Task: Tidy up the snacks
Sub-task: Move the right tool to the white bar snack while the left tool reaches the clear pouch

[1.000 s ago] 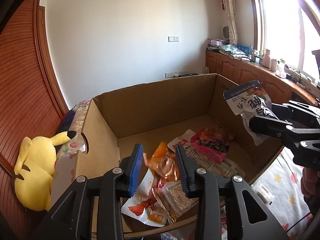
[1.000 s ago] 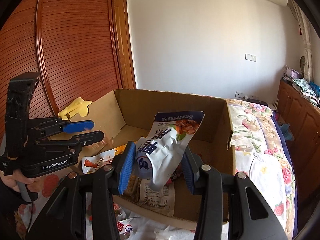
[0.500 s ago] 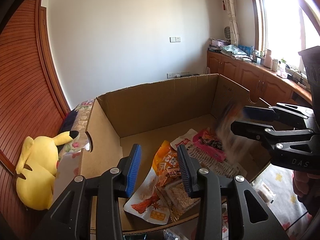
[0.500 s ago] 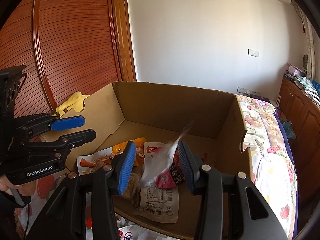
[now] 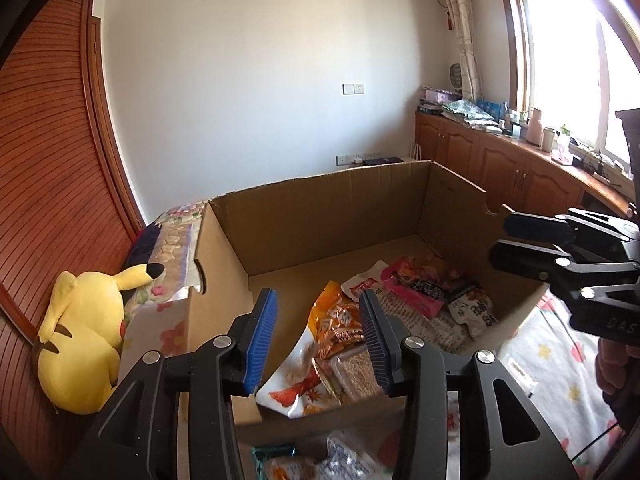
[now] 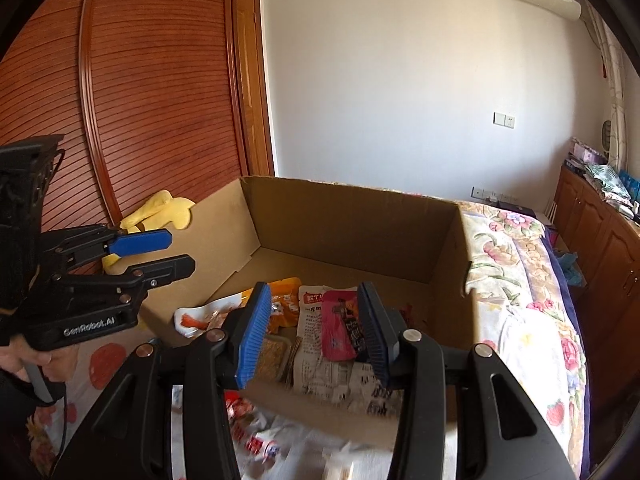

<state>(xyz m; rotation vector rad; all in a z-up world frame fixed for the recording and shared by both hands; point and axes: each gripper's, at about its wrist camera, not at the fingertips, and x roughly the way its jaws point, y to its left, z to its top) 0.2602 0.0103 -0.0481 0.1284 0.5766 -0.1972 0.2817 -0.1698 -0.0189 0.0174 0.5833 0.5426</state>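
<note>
Left wrist view: both hand-held grippers, left (image 5: 318,336) and right (image 6: 310,330), gape empty above the cardboard box (image 5: 320,216). Snack packets (image 5: 400,312) fill its 5 o'clock part; the far floor is bare. Packets at 6 o'clock are cut off.

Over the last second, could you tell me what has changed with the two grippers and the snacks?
The right gripper let go of the blue-and-white snack bag, which dropped into the cardboard box and now lies at its right end beside the pink packet. Both grippers are empty and open; the left gripper only shifted slightly. The orange packet, the box and the yellow plush toy stayed put.
</note>
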